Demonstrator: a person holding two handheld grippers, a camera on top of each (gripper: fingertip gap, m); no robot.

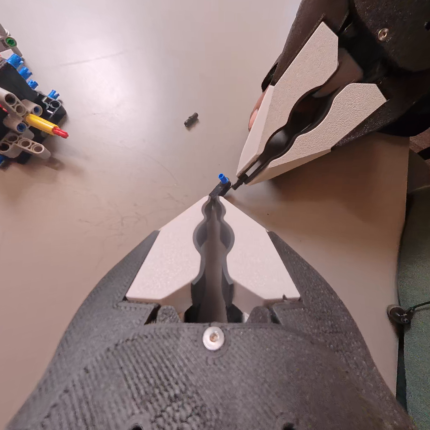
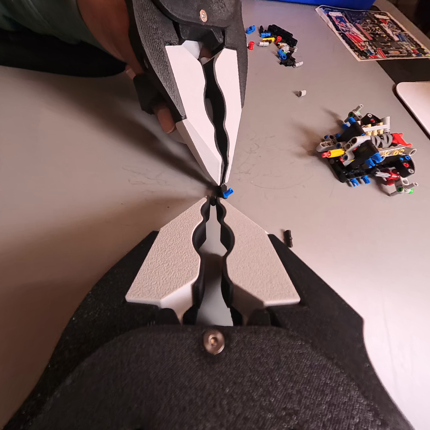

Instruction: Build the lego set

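My left gripper (image 1: 214,197) is shut on a small black connector (image 1: 217,189) with a blue pin (image 1: 222,178) stuck in it, held just above the table. My right gripper (image 1: 243,182) comes in from the upper right, shut on a short black pin (image 1: 236,185) whose tip meets the connector's end. In the right wrist view, the right gripper (image 2: 213,199) holds the black pin (image 2: 213,202) right under the connector (image 2: 221,188) and its blue pin (image 2: 227,193), which the left gripper (image 2: 223,182) holds from above. The partly built model (image 2: 365,151) lies to the right.
A loose black pin (image 1: 191,118) lies on the table, also seen in the right wrist view (image 2: 288,237). A pile of loose parts (image 2: 279,44), a small grey piece (image 2: 301,93) and an instruction booklet (image 2: 372,32) lie farther back. The model (image 1: 23,116) sits at far left. The table edge (image 1: 404,209) runs on the right. My two grippers' fingertips are within a few centimetres of each other. Left tips and right tips are each some 20 cm from the small grey piece (image 2: 301,93).
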